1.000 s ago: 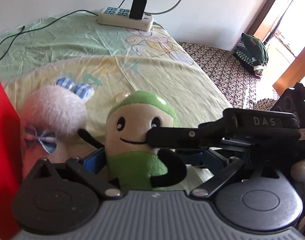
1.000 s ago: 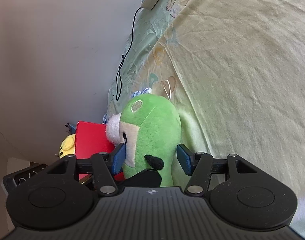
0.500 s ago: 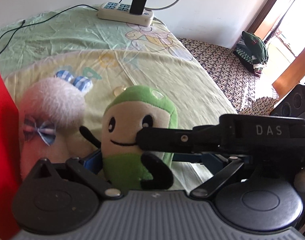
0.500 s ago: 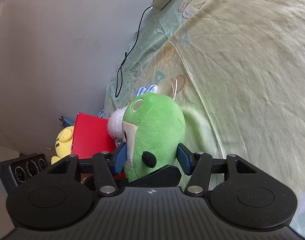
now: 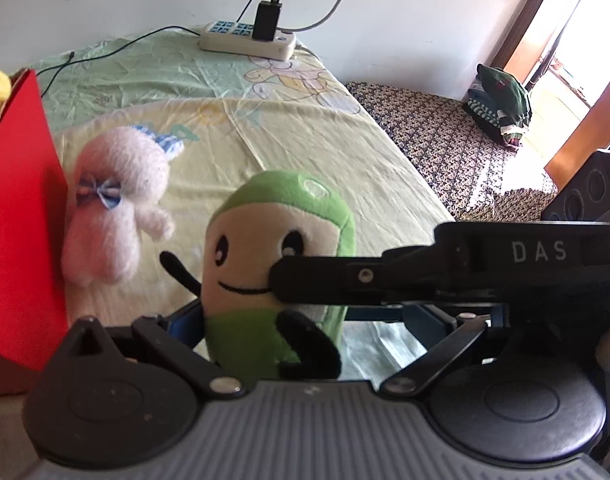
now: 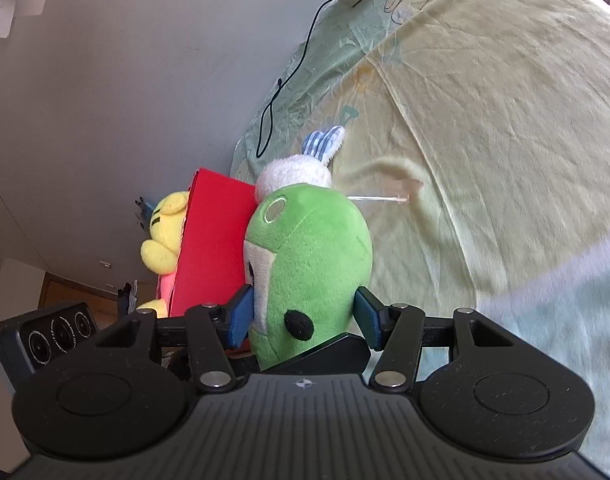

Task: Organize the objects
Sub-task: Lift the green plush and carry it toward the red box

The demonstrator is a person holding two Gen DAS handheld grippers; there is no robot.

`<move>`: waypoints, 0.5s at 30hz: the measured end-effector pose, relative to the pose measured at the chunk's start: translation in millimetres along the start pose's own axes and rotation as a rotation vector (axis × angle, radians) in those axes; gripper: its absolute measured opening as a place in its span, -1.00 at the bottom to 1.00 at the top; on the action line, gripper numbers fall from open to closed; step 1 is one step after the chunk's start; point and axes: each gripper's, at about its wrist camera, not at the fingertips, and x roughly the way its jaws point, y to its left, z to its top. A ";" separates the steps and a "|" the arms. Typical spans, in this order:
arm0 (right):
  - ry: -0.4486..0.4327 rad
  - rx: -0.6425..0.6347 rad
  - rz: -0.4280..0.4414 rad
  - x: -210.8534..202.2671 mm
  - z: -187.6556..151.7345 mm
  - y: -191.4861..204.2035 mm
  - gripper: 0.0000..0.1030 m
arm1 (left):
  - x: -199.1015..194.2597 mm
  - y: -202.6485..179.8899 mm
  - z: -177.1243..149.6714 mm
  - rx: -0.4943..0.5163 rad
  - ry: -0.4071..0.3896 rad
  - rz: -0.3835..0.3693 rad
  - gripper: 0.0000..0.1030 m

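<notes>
green plush (image 6: 309,264): soft, light, squashy; I expect it'll deform under the pads, not slip. Held upright, low on its body, base lifted off the sheet as far as I can tell.
R gripper (image 6: 305,318): I've got it clamped on the plush, blue pads pressing front & back at arm height. Grip sits low, so head may flop – I'd keep moves slow.
L gripper (image 5: 301,316): fingers apart, straddling the plush's lower body; can't tell if the pads touch it. R tool's arm crosses right in front of my L cam.
red box (image 5: 21,240): just left of plush, open top, yellow plush (image 6: 165,240) already inside. Likely drop spot, imo.
white bunny (image 5: 117,216): leaning vs box wall, near the plush – snag risk w/ its ears.
bed sheet (image 5: 305,152): wide free room to the right & toward the wall.
edges: box rim is tall, need to go up & over; bed edge drops off at right; power strip (image 5: 249,40) & cable far back, out of my way.
</notes>
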 end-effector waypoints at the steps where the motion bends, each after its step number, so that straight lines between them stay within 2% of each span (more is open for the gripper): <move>1: 0.009 -0.003 0.006 -0.5 -4.2 1.1 0.11 | -3.4 -0.6 -4.5 -0.002 -0.002 0.006 0.91; 9: 0.112 -0.030 0.037 13.9 -35.1 21.1 0.11 | -39.4 10.2 -39.9 -0.026 0.007 0.077 0.91; 15: 0.182 -0.071 0.042 40.5 -58.2 48.0 0.11 | -67.2 41.5 -60.5 -0.062 -0.001 0.107 0.91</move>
